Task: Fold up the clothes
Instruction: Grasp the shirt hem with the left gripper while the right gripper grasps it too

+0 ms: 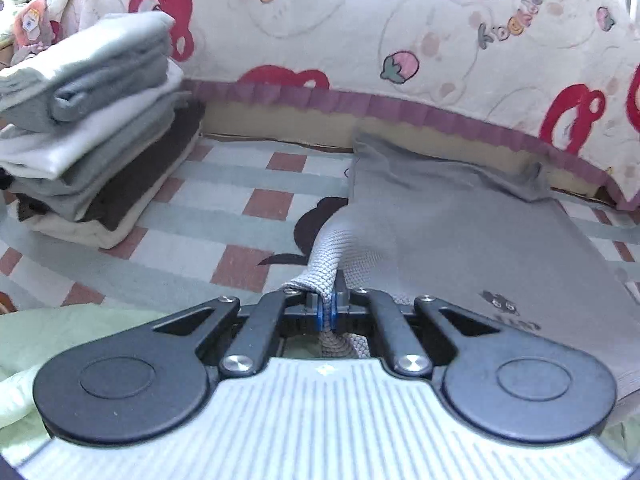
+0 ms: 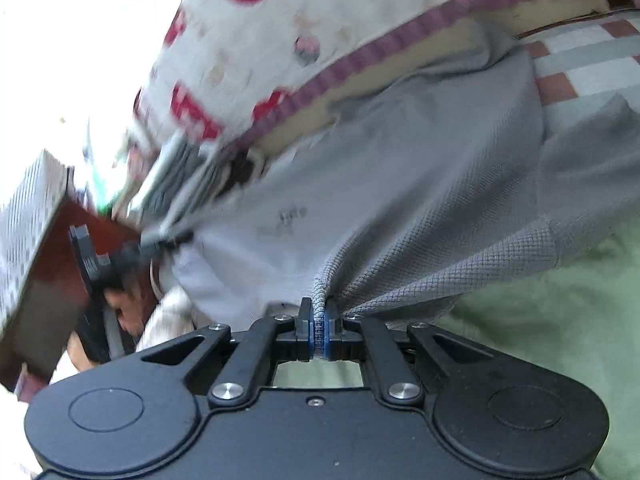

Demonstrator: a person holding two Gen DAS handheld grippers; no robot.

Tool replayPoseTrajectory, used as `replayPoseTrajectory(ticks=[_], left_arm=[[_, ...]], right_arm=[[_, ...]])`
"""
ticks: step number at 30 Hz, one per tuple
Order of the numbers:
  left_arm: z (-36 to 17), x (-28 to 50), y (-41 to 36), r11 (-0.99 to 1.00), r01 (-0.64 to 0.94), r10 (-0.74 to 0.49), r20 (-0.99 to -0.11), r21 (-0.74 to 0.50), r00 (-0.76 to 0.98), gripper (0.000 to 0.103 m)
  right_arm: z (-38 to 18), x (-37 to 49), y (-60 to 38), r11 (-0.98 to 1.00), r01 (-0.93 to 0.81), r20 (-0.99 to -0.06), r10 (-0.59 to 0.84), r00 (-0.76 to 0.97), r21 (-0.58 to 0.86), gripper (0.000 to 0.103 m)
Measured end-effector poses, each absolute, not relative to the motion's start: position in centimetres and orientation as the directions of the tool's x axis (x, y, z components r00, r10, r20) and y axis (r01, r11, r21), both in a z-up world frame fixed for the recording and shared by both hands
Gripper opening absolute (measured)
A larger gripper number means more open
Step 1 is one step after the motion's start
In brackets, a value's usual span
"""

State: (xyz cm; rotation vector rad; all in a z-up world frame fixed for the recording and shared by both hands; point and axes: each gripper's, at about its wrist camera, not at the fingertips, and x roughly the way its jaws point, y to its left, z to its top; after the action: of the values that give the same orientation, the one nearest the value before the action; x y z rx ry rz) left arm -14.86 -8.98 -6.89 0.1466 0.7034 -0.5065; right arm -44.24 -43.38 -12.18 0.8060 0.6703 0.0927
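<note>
Left claw [image 1: 329, 312] and right claw [image 2: 318, 336] each clamp the grey garment's [image 1: 460, 220] mesh edge. Keep it taut, carry the fold evenly over the checked bedsheet [image 1: 240, 184].

Home bedroom, cartoon quilt [image 1: 360, 20], folded clothes [image 1: 96, 132]

Left wrist view was bright, evenly daylit and mostly sharp, with soft shadows under the stack of folded clothes [image 1: 92, 128]. Fisheye bending curved the quilt [image 1: 400, 32] border at the edges. Right wrist view had strong motion blur on its left half, a blown-out white glare top left; cloth weave near the lens stayed crisp.
</note>
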Motion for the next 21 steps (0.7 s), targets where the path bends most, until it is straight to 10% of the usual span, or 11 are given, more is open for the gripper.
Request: replayPoseTrajectory(ticks=[13,21], left_arm=[[-10.0,-17.1,-7.8,0.852,0.521,-0.294,-0.769,0.059,0.568,0.003],[-10.0,-17.6,-8.9,0.797,0.604,-0.308,-0.869,-0.014,0.386,0.02]], right_arm=[[-16.6,-46.5,-42.6,0.653,0.272,-0.622,0.39,0.679,0.707,0.007],[-18.3,-45.7,-41.0,0.736,0.286,-0.735,0.399,0.549,0.613,0.012]])
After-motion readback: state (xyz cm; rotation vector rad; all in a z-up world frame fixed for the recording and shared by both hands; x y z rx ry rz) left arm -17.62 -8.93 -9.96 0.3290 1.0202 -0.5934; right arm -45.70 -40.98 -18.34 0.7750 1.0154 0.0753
